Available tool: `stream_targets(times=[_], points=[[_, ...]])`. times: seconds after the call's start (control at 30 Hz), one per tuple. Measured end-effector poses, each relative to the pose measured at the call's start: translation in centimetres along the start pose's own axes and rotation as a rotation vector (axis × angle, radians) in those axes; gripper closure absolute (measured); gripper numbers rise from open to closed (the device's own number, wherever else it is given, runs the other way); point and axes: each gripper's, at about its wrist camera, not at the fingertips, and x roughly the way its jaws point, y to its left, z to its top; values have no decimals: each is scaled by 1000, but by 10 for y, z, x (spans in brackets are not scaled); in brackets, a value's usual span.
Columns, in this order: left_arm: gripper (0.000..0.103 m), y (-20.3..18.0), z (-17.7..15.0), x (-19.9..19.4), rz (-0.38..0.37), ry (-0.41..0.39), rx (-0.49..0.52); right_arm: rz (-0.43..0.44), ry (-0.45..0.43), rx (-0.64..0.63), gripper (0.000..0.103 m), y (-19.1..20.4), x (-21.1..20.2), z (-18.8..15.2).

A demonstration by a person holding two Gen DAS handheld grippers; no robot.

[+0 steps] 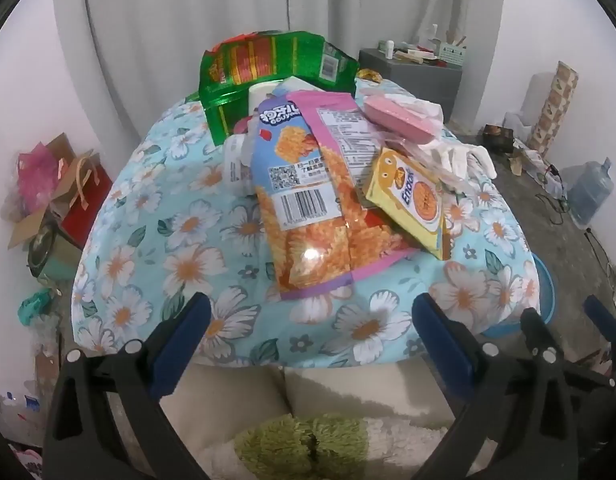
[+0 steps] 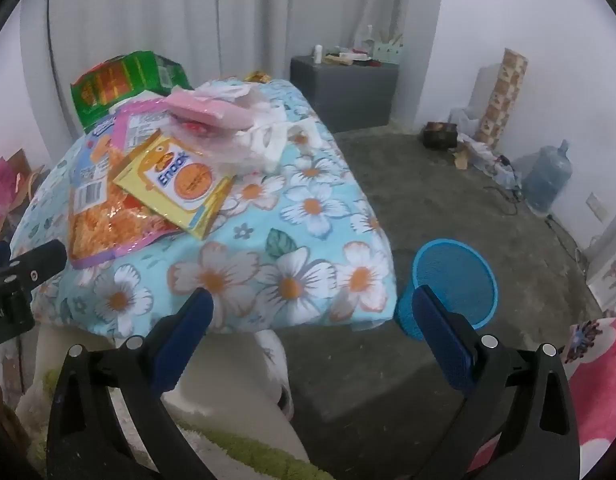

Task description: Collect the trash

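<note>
A pile of trash lies on the floral tablecloth (image 1: 155, 240): an orange snack bag (image 1: 308, 216) (image 2: 103, 208), a yellow Enaak packet (image 1: 412, 204) (image 2: 179, 188), a green bag (image 1: 267, 68) (image 2: 119, 80), a pink box (image 1: 400, 118) (image 2: 207, 114) and clear plastic wrap (image 2: 251, 148). A blue mesh bin (image 2: 456, 280) stands on the floor right of the table; its rim shows in the left wrist view (image 1: 548, 288). My left gripper (image 1: 308, 312) is open and empty at the table's near edge. My right gripper (image 2: 312, 308) is open and empty between table corner and bin.
A grey cabinet (image 2: 344, 88) stands at the back wall. A water jug (image 2: 548, 180), cables and clutter lie on the floor at right. Gift bags and boxes (image 1: 63, 200) sit left of the table. A green rug (image 1: 308, 448) lies below.
</note>
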Motion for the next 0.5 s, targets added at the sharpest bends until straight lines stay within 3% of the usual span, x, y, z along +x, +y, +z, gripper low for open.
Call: stream_targets(times=[0.1, 0.23, 0.5], points=[[4, -9, 0, 3, 20, 13, 14, 8, 8, -6, 8, 1, 2, -1], [4, 0, -2, 3, -25, 12, -14, 13, 8, -10, 8, -4, 1, 1], [4, 2, -1, 4, -3, 15, -13, 9, 9, -8, 8, -6, 3, 2]])
